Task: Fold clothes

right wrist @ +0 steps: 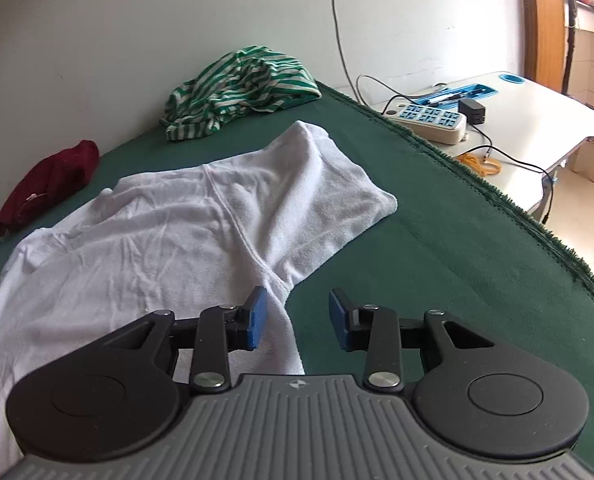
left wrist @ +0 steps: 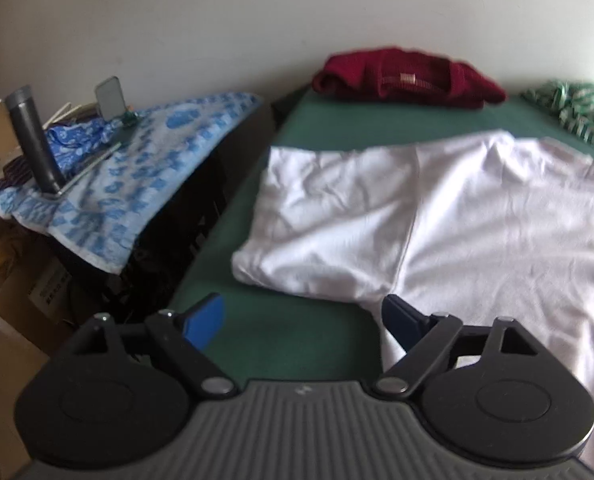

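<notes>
Bare green counter (right wrist: 437, 240) open right of white shirt (right wrist: 157, 240), clear to fringed right edge. Narrow bare strip along left edge beside shirt's left sleeve (left wrist: 329, 216). Far edge against wall crowded – maroon garment (left wrist: 409, 76) at far left, striped green garment (right wrist: 241, 84) at far right, small gap between. Beyond left edge, grey cylinder (left wrist: 33, 140) upright on blue-patterned cloth (left wrist: 145, 168) – obstacle.
</notes>
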